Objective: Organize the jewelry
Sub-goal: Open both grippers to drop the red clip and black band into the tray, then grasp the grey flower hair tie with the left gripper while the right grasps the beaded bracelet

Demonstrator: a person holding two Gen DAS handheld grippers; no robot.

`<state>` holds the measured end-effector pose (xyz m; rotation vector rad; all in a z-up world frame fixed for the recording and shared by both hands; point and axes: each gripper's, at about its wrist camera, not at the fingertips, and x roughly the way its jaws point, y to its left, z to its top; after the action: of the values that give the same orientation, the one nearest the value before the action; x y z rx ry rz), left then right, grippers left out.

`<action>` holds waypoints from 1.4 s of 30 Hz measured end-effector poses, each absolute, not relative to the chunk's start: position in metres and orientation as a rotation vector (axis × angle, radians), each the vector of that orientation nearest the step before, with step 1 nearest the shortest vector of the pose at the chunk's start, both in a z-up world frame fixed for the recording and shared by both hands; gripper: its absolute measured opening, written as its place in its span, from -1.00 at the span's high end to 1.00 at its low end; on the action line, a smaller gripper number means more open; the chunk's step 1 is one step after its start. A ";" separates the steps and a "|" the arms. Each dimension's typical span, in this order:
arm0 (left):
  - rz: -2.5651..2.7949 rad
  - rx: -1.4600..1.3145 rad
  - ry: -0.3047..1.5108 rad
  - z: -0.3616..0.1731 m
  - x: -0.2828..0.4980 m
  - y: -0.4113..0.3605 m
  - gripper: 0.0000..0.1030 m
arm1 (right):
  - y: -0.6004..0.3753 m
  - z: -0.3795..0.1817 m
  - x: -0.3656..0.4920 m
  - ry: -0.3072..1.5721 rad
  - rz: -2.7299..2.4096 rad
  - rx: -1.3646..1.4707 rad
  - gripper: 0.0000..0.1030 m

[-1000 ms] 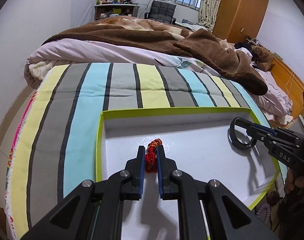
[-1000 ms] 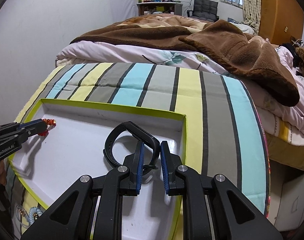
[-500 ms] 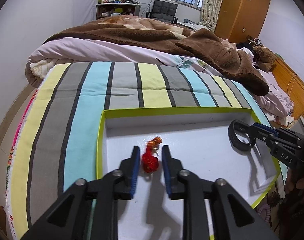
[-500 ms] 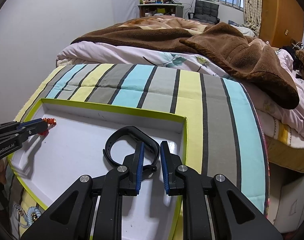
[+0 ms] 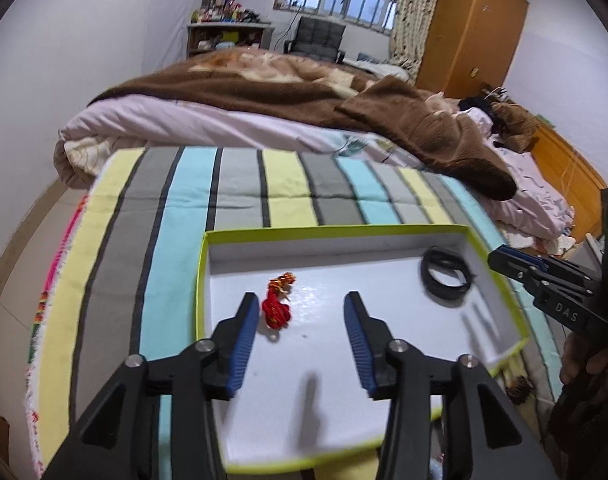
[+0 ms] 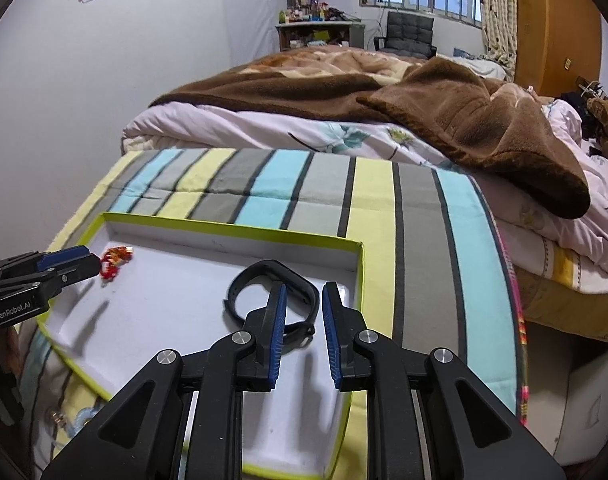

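Meanwhile, in the left wrist view, the left gripper filled the lower centre of the frame with its jaws opening wide, where a second before they had been pinched on the red beaded piece. That piece now lay loose on the white floor of the green-rimmed tray, just beside the left pad at centre-left, with no pad pressing on it. The black bracelet rested flat in the tray's upper right corner, and the right gripper stood just outside that corner at the right edge of the frame, clear of the band it had been carrying. The tray sat on a striped blanket that ran across the middle of the frame.

Next, in the right wrist view, the right gripper held the lower centre, its jaws opening and only part spread. The black bracelet lay on the tray floor behind the left finger, and part of the band showed in the gap between the pads, neither of which seemed to squeeze it. At the left edge the left gripper pointed at the red beaded piece in the tray's upper left corner.

Judging from this, both pieces had been delivered and released, so both hands were free to fetch more jewelry.
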<state>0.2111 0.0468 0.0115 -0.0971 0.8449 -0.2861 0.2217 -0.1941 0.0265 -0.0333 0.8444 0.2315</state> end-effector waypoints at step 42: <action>-0.228 -0.230 0.825 -0.003 0.047 0.078 -0.02 | -0.225 -0.016 0.100 0.961 0.256 0.008 0.16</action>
<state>0.0474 0.0782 -0.0026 -0.2301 0.8250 -0.2283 0.1004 -0.2246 -0.0164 0.0085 0.9613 0.2564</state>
